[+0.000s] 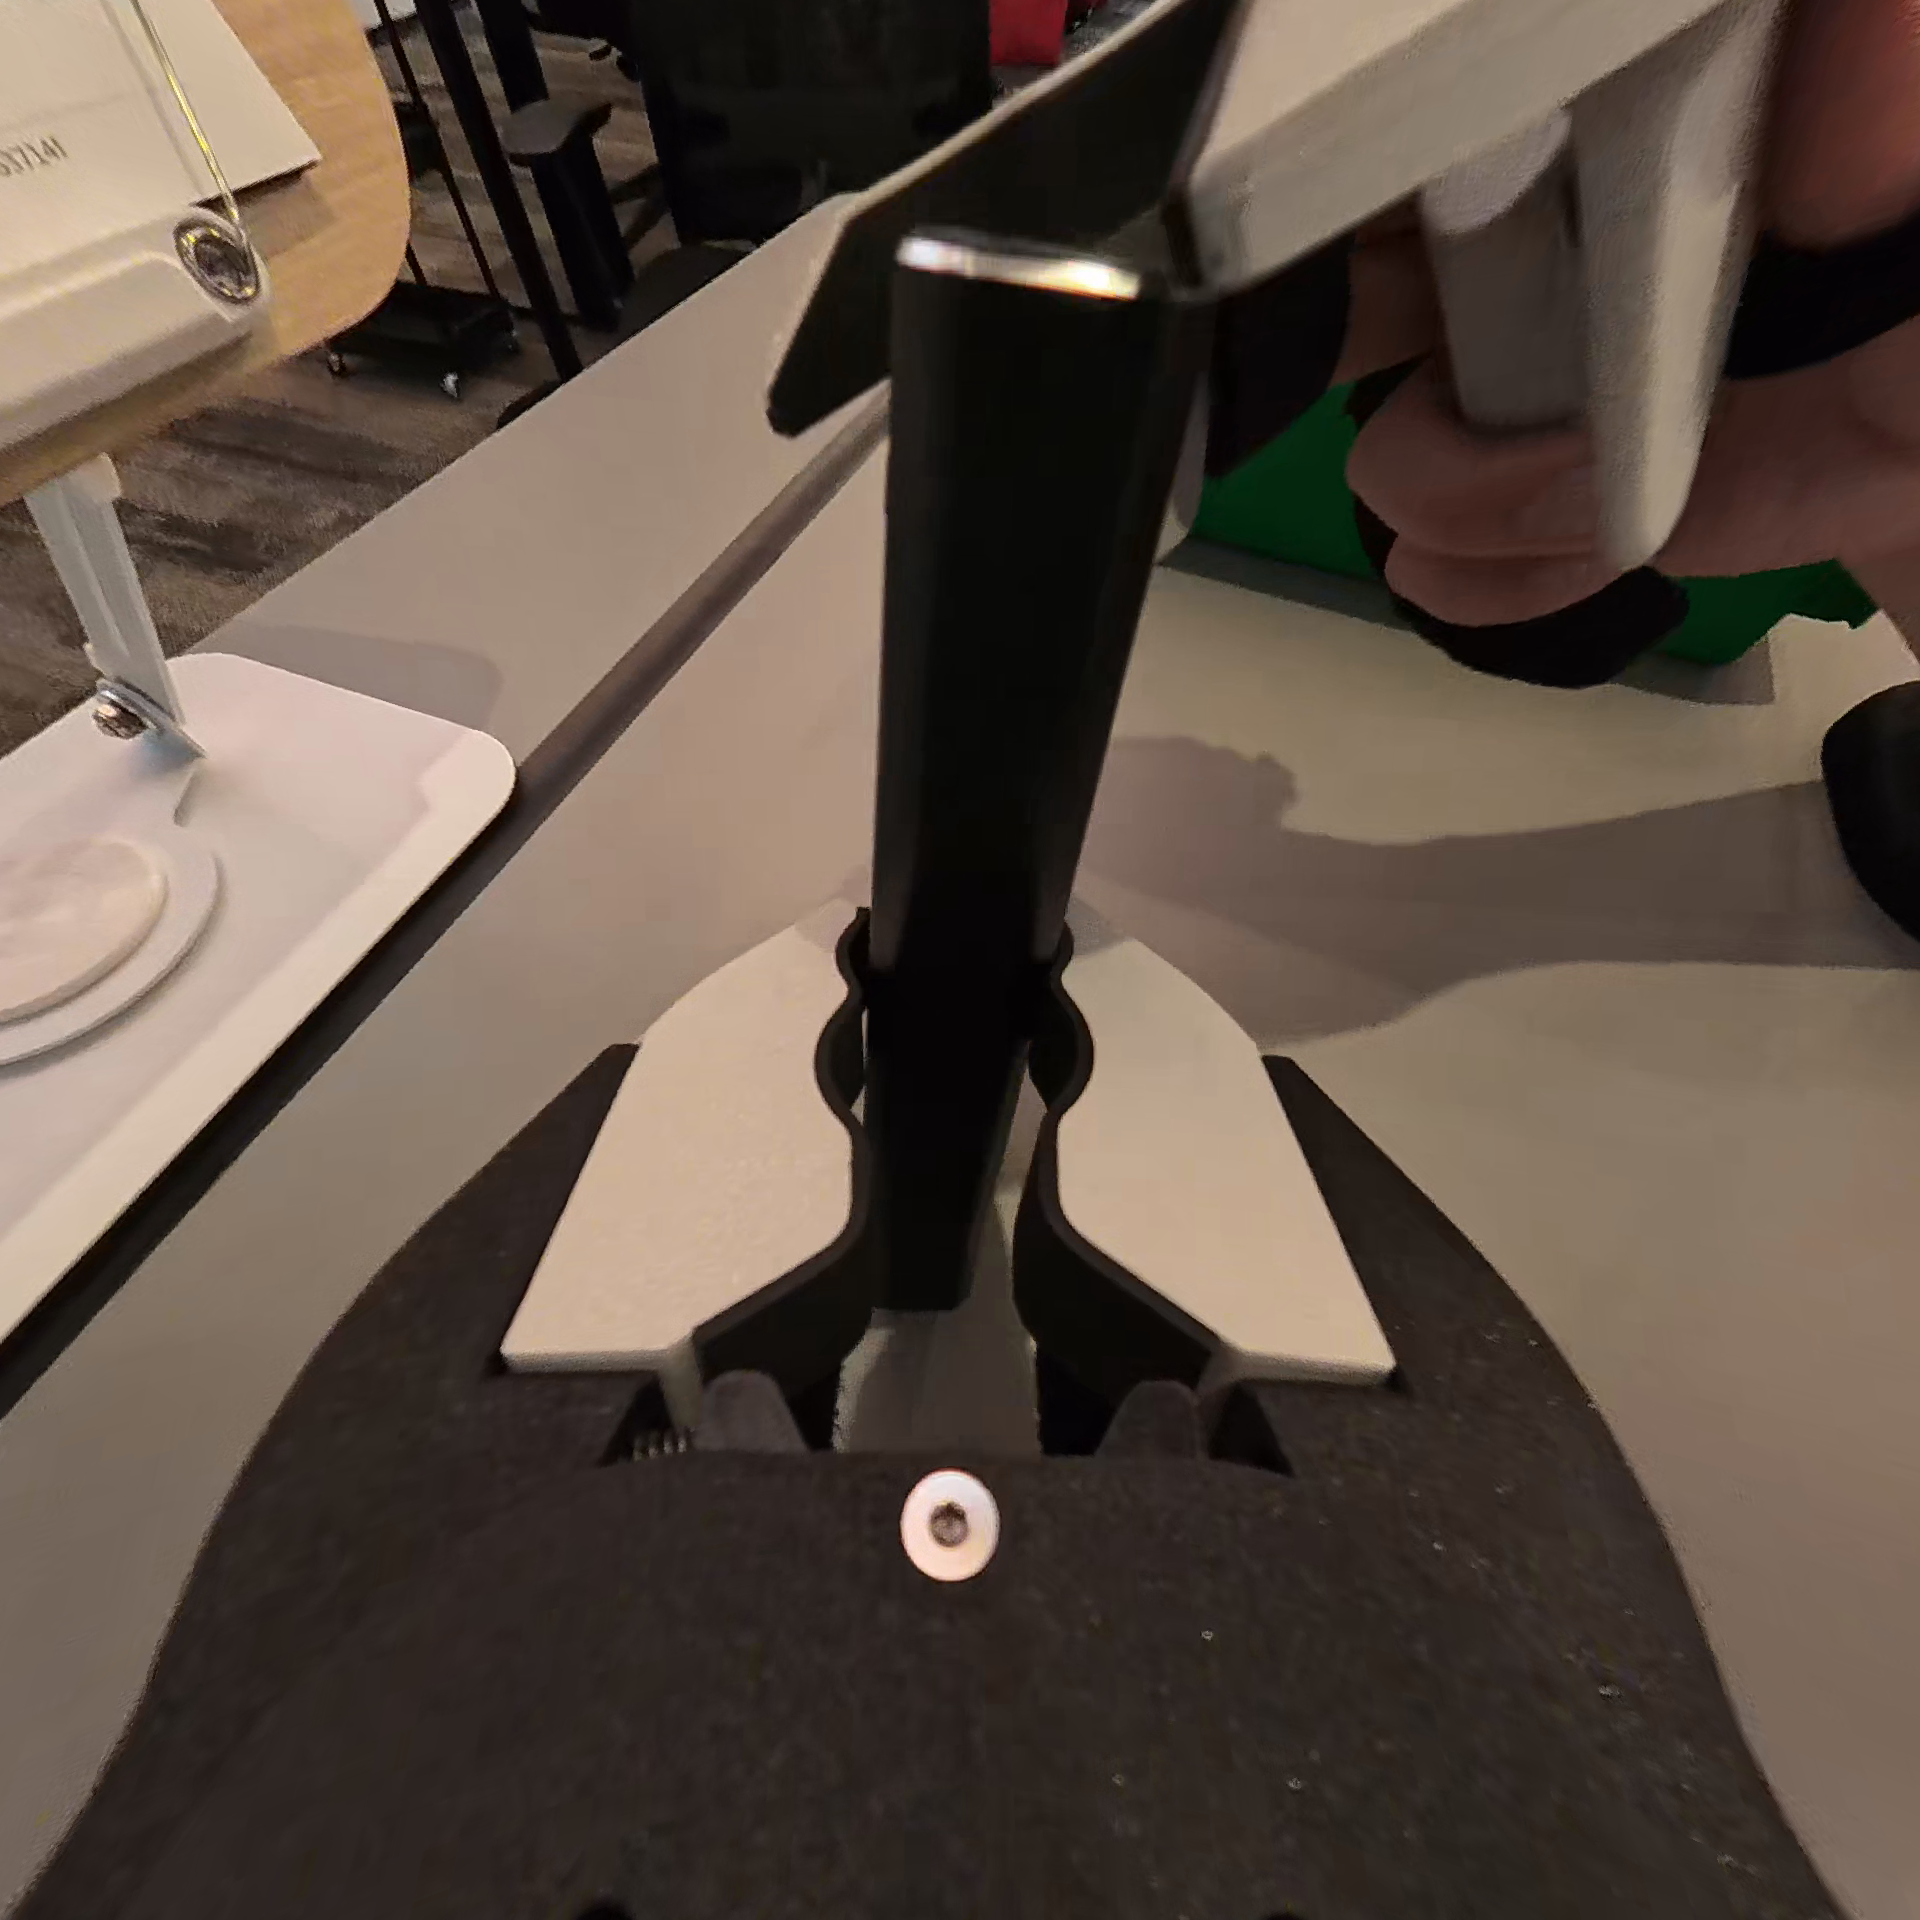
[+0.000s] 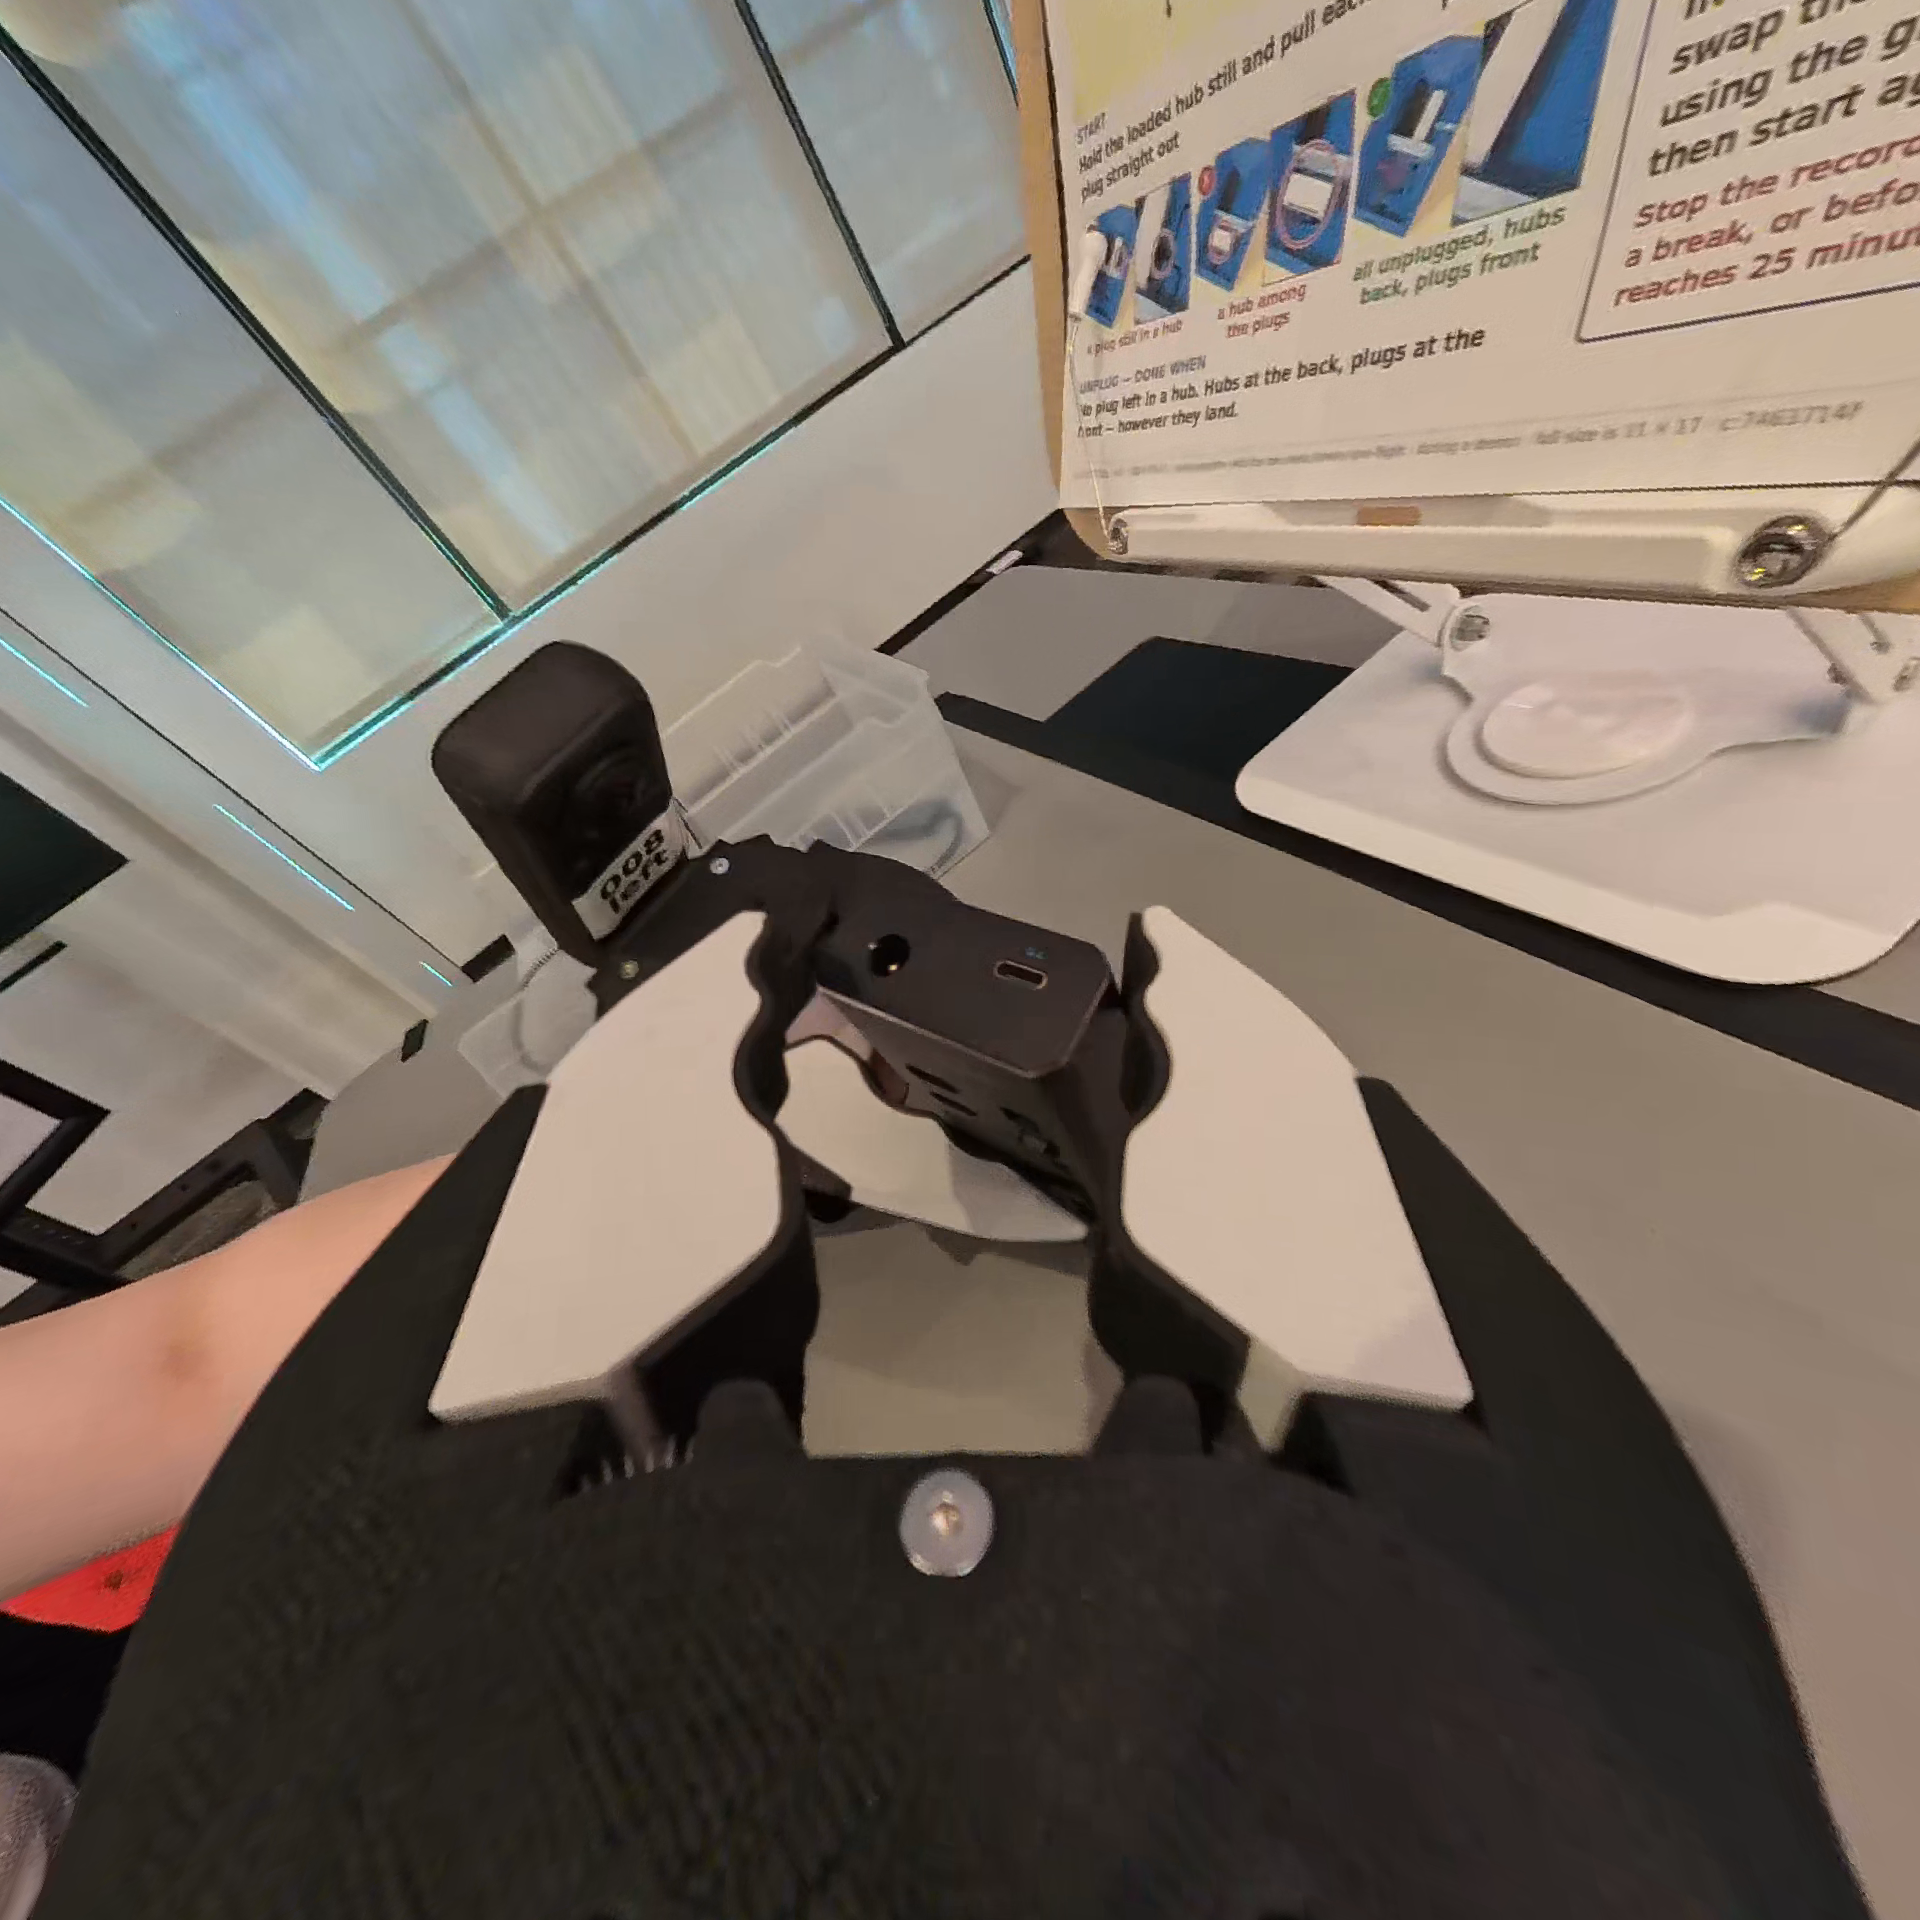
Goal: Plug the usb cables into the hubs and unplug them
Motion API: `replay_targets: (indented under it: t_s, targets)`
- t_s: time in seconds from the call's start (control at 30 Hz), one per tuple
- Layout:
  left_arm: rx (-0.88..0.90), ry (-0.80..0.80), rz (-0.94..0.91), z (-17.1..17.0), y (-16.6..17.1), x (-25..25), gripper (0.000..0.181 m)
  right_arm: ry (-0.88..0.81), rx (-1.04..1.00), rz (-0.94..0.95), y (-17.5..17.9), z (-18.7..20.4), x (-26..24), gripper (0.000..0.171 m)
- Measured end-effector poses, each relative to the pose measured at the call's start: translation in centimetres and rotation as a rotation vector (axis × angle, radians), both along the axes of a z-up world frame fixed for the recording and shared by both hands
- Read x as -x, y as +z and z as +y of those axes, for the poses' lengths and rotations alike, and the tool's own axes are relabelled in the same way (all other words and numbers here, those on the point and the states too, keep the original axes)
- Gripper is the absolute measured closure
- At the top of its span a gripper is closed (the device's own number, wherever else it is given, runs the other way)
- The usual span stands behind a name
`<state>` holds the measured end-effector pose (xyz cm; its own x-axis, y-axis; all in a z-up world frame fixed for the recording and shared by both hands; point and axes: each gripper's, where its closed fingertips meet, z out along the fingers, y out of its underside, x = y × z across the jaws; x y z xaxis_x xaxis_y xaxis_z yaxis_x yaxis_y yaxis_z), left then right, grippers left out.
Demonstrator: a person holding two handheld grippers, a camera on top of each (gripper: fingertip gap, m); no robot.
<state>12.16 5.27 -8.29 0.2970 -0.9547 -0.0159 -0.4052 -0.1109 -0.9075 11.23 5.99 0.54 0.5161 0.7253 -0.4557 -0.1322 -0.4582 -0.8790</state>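
Note:
A long black USB hub (image 1: 997, 644) is clamped by its near end in my left gripper (image 1: 961, 935), which is shut on it and holds it tilted above the grey table (image 1: 1507, 1299). My right gripper (image 2: 945, 935) is open, and its jaws straddle the hub's far end (image 2: 966, 987). The right finger touches the hub and a narrow gap shows beside the left finger. That end face has a round socket and a small oval port. The right gripper also shows in the left wrist view (image 1: 1351, 135), held by a hand (image 1: 1475, 520). No cable is in view.
A white stand base (image 2: 1610, 831) carries a board with an instruction sheet (image 2: 1403, 260) at the table's far side; the base also shows in the left wrist view (image 1: 260, 883). A clear plastic bin (image 2: 831, 748) sits behind the left gripper's camera (image 2: 561, 769). A green object (image 1: 1278, 499) and a black object (image 1: 1875, 821) lie to the right.

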Motion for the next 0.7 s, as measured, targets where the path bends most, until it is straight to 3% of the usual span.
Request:
replay_targets:
  t_s: [0.03, 0.6, 0.7]
  targets:
    - [-0.006, -0.004, -0.001, 0.0, 0.0, 0.1, 0.154, 0.001, -0.002, 0.008, 0.1, -0.1, 0.2, 0.107]
    - [0.049, -0.093, -0.146, 0.2, -0.4, 1.1, 0.151, 0.151, 0.018, 0.181, 0.5, -1.2, 2.1, 0.098]
    - [0.077, -0.117, -0.099, -0.2, -1.5, 0.9, 0.137, 0.157, 0.016, 0.200, 0.6, -1.2, 2.2, 0.094]
